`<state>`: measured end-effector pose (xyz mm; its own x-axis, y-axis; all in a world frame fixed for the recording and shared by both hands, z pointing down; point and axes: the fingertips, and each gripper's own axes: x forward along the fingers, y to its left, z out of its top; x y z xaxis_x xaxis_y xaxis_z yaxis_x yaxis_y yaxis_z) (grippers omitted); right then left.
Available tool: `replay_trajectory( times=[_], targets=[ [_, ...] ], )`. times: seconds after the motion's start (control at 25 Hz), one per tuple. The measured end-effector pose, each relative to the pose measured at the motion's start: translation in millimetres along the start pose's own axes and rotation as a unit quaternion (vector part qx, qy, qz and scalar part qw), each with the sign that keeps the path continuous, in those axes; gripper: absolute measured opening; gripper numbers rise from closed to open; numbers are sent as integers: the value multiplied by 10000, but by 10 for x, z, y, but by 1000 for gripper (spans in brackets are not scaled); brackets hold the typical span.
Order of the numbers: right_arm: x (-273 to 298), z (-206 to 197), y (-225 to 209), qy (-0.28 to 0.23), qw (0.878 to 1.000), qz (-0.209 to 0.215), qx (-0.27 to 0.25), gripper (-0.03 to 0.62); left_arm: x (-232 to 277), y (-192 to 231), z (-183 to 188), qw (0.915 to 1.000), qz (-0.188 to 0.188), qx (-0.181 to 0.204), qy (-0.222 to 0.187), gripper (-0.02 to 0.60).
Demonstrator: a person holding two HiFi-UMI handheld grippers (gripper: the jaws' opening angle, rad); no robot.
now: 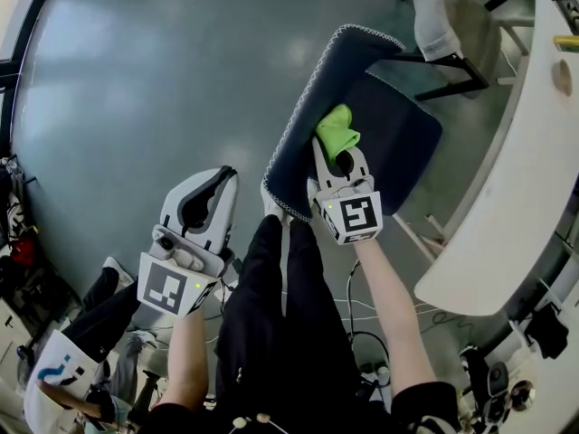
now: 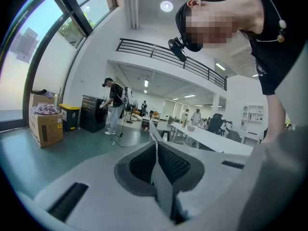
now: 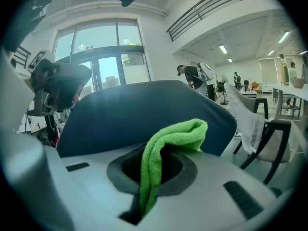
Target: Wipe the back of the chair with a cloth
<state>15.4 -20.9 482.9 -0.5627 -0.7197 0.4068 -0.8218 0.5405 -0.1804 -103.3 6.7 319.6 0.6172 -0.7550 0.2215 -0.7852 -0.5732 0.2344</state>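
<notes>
Though half buried between clamped right gripper [image 3: 154,165] jaws, cloth [image 3: 171,137] at chair back [image 3: 130,114]; left gripper [image 2: 157,163] closed, empty.

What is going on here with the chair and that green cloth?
A person holds a gripper in each hand. The right gripper has its jaws shut on a green cloth, held up at the dark blue chair back. It is hard to tell whether the cloth touches it. The left gripper hangs off to the side over the floor, jaws together and empty.
</notes>
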Motion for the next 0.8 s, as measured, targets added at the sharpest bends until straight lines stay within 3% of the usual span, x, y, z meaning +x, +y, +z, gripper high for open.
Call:
replay_trajectory(
  times=[0.48, 0.8],
  targets=[
    [-310, -354, 552, 382, 9966, 723, -91, 18, 51, 18, -61, 9997, 214, -19, 102, 11],
    [-513, -572, 708, 661, 9936, 917, 60, 18, 33, -22, -87, 9997, 205, -43, 91, 11]
  ],
)
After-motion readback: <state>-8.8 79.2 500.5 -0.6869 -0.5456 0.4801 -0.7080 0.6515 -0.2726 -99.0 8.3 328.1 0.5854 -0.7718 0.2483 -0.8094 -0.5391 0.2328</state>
